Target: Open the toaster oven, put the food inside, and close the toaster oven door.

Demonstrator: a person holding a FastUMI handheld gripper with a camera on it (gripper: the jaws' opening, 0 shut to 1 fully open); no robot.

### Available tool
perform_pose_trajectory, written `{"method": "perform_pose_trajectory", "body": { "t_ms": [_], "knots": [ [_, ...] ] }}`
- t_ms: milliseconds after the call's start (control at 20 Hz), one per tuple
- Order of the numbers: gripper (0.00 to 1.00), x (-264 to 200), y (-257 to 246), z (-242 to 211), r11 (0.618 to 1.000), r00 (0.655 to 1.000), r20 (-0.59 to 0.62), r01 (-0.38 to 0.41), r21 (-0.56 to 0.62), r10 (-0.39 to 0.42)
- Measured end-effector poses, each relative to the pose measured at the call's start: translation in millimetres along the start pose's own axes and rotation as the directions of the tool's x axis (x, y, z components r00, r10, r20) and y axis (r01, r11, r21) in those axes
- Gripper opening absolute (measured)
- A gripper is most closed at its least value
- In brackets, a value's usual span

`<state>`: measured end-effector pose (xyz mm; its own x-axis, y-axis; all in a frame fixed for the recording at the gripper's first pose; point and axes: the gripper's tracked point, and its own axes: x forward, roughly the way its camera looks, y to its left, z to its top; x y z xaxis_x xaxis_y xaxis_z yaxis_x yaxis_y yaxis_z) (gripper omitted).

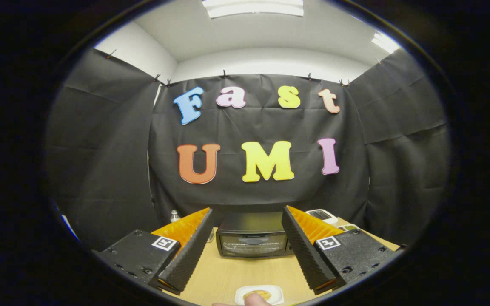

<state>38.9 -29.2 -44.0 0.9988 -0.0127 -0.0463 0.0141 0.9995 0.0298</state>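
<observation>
The toaster oven (pixel 252 240) is a small black box with a dark flat top. Its door is shut. The door has a glass window, and thin bars show faintly behind the glass. A dark handle runs across the upper part of the door. The oven sits on the far side of the wooden table (pixel 228 272), right up against the black cloth wall. It is beyond the fingers, and it shows in the gap between their tips.

The gripper (pixel 247 250) is open wide. Its two fingers are well apart and nothing is held between them. Each finger has a black bumpy pad on the inside and an orange ribbed back (the orange part looks like a little ramp). Each one is fixed to a black block with a small square marker on top.

The white plate (pixel 270 290) lies on the table, close to the camera, between the two fingers and nearer than their tips. On it is a piece of yellow-orange food (pixel 258 293). I cannot tell what kind of food it is. A fingertip (pixel 253 300) of a person pokes in just in front of the plate and hides part of it.

A small bottle (pixel 175 215) stands behind the left finger. A white device (pixel 322 215) sits behind the right finger, near the cloth wall.
</observation>
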Motion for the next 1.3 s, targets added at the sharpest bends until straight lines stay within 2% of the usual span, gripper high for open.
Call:
{"method": "perform_pose_trajectory", "body": {
  "t_ms": [200, 450, 1000, 1300],
  "knots": [
    [1.00, 27, -8, -24, 1.000, 0.999, -0.037, -0.026, 0.002, 0.026],
    [1.00, 88, -18, -75, 0.999, 0.993, -0.114, -0.014, -0.050, 0.008],
    [1.00, 222, -41, -169, 1.000, 0.969, -0.245, 0.017, 0.026, -0.010],
    [1.00, 262, -42, -221, 0.999, 0.949, -0.316, 0.024, 0.038, -0.011]
  ]
}}
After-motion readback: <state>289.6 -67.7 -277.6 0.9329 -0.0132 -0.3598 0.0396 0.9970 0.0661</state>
